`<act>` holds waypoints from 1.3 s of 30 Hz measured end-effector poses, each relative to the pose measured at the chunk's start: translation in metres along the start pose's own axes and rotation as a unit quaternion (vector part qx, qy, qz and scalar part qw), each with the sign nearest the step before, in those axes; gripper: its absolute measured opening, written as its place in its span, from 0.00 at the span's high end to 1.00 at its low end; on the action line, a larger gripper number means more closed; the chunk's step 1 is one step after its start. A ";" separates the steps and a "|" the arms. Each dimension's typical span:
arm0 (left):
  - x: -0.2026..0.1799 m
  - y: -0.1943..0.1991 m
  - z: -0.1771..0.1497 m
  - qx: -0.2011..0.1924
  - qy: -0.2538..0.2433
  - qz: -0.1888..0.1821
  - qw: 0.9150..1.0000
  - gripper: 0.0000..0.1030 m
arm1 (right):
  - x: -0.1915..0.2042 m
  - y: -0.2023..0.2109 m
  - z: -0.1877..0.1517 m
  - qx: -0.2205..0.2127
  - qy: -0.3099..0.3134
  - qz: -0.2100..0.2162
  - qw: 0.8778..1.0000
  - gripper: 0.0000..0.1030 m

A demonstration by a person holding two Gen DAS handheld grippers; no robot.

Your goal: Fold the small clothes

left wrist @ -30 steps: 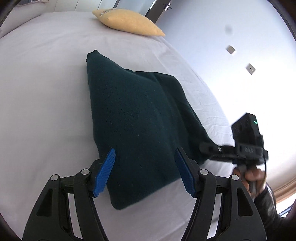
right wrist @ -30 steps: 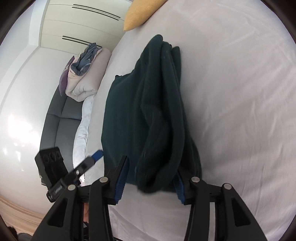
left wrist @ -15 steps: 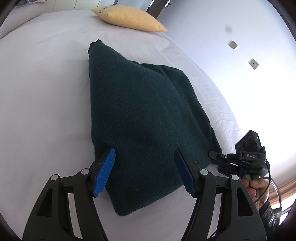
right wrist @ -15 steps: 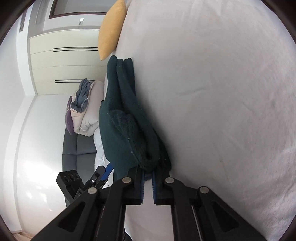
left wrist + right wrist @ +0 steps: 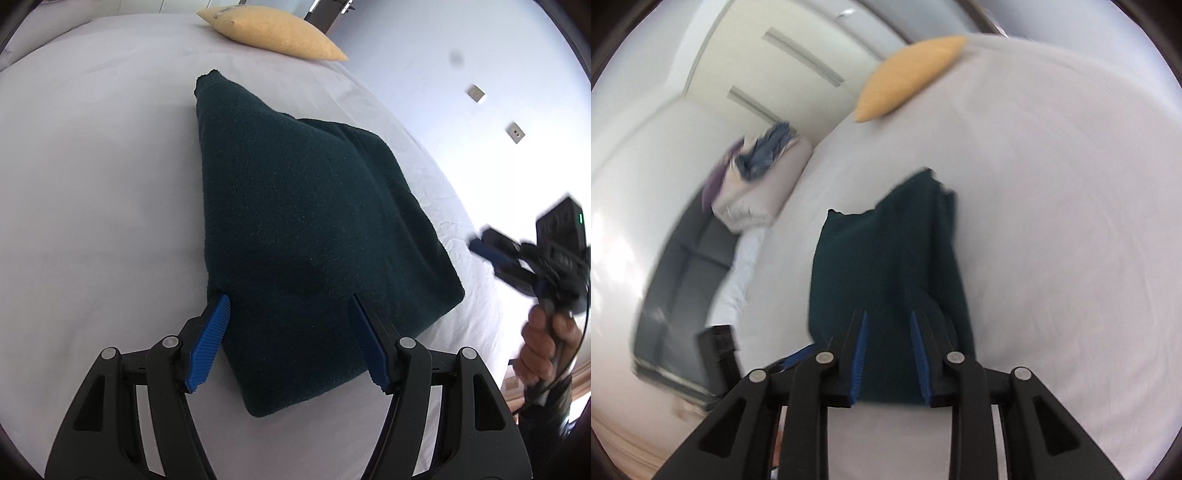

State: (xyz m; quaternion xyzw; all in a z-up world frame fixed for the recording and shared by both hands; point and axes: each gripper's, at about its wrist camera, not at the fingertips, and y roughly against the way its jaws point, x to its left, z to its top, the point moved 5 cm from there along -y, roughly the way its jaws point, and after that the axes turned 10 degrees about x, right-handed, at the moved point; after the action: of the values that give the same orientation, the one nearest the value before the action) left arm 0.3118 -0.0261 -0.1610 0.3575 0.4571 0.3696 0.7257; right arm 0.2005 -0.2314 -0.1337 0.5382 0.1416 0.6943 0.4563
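Left wrist view is showing the left gripper (image 5: 290, 341) hanging over the near end of the garment (image 5: 306, 236), its jaws standing wide apart and released. Both blue pads (image 5: 208, 343) are sitting above the dark green cloth without pinching it; the left pad is lining up with the cloth's left edge and the right pad is lying over its middle. The garment is lying folded on the white bed (image 5: 92, 184), narrowing toward a far corner that is pointing at the yellow pillow (image 5: 273, 31) near the headboard end. Off the garment's right edge, the right gripper (image 5: 495, 258) is appearing blurred and clear of the cloth, with a hand (image 5: 546, 347) wrapping its handle. Beyond it, a pale wall is carrying two small plates (image 5: 515, 133).

Right wrist view is showing the right gripper (image 5: 888, 354) above the bed (image 5: 1052, 240) with its jaws part open and nothing between the pads (image 5: 858, 354); they have just been opening after letting the cloth go. The garment (image 5: 886, 266) is lying flat below and ahead of the fingers, its folded layers showing along the right side, well apart from the pillow (image 5: 908, 77) at the far edge. The whole picture is smeared. To the left, past the bed's edge, a grey sofa (image 5: 683, 280) is bearing a pale bundle of bedding (image 5: 761, 184) with blue cloth on top, and cream wardrobe doors (image 5: 783, 62) are standing behind. The left gripper's dark body (image 5: 718, 347) is peeking in at the lower left.
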 end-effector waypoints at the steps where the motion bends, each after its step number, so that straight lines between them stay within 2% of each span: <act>1: 0.000 0.000 0.000 0.000 -0.002 0.001 1.000 0.37 | 0.001 -0.009 0.007 0.004 0.006 -0.020 1.000 0.73; 5: 0.002 0.005 -0.003 -0.005 0.006 -0.004 1.000 0.37 | -0.016 -0.048 0.026 0.037 0.000 -0.075 0.997 0.73; 7: 0.003 0.001 -0.003 -0.001 0.006 0.000 1.000 0.37 | -0.023 -0.059 0.026 0.048 -0.011 -0.071 0.996 0.72; 9: 0.003 -0.004 -0.005 0.006 0.002 0.011 1.000 0.37 | -0.025 -0.057 0.023 0.041 -0.017 -0.061 0.997 0.81; 10: 0.004 -0.009 -0.005 0.010 -0.002 0.018 1.000 0.37 | -0.027 -0.055 0.021 0.041 -0.025 -0.046 0.998 0.88; 14: 0.012 -0.019 -0.005 0.020 0.011 0.025 0.999 0.36 | -0.030 -0.046 0.012 0.035 -0.046 -0.025 0.998 0.90; 16: 0.016 -0.023 -0.007 0.027 0.020 0.016 0.999 0.36 | -0.032 -0.041 0.008 0.026 -0.060 -0.024 0.998 0.90; 21: 0.015 -0.025 -0.006 0.028 0.010 0.024 0.999 0.35 | -0.058 -0.042 0.000 0.011 -0.100 0.000 0.995 0.91; 27: 0.014 -0.010 -0.007 0.022 0.021 0.017 0.999 0.35 | -0.065 -0.043 0.001 0.008 -0.098 0.014 0.995 0.91; 31: 0.019 0.020 0.004 -0.019 0.033 0.004 0.999 0.35 | -0.047 -0.030 0.001 0.009 -0.067 -0.017 0.998 0.77; 33: 0.026 0.032 0.016 -0.038 0.044 -0.008 0.998 0.28 | -0.038 -0.019 0.003 -0.003 -0.047 -0.035 0.998 0.63; 35: 0.028 0.030 0.027 -0.040 0.053 -0.014 0.998 0.27 | -0.035 -0.011 0.007 -0.016 -0.034 -0.047 0.998 0.37; 37: 0.029 0.022 0.039 -0.032 0.053 -0.028 0.998 0.27 | -0.041 -0.013 0.011 -0.012 -0.046 -0.043 0.998 0.31; 39: 0.034 0.007 0.051 -0.008 0.065 -0.047 0.997 0.27 | -0.048 -0.020 0.017 -0.002 -0.055 -0.037 0.998 0.31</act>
State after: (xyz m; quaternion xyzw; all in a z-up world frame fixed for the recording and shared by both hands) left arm 0.3683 -0.0028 -0.1514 0.3050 0.5169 0.3615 0.7135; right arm 0.2247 -0.2634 -0.1705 0.5691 0.1346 0.6464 0.4900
